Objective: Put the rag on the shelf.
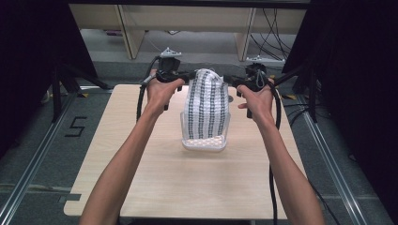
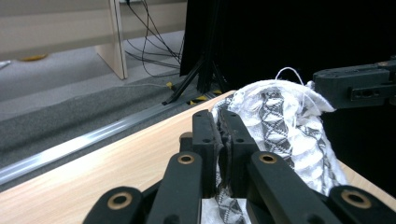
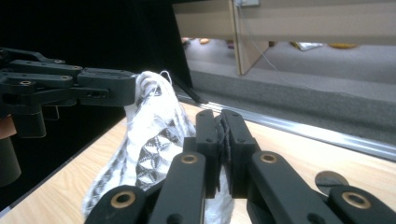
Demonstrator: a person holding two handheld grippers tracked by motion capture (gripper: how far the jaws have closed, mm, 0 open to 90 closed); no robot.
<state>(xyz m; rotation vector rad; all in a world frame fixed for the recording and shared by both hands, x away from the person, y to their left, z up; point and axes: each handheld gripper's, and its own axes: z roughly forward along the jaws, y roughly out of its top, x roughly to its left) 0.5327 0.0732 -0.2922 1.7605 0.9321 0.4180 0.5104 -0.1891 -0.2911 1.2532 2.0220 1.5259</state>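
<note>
Forearms first, since they're closest to the high camera: yours come up from the near edge of the tabletop (image 1: pixel 155 187) and spread to either side of the black-and-white patterned cloth (image 1: pixel 206 105). Your left gripper (image 1: pixel 185 75) has its jaws pressed together on a fold of that cloth; in the left gripper view you can see fabric pinched right between the pads. Same deal with your right gripper (image 1: pixel 234 83), clamped shut on the opposite top edge. The cloth hangs between the two, and its bottom end sits bunched inside a clear plastic container (image 1: pixel 205 143) around the middle of the tabletop, a bit toward the far edge.

Looks to me like you're mid-way through feeding the cloth down into that container, top end held up and the rest already stuffed in. Next move, I'd guess: lower both hands together and keep the cloth centred over the opening so it folds down inside instead of spilling over the rim. Only let go once the top is tucked in.
</note>
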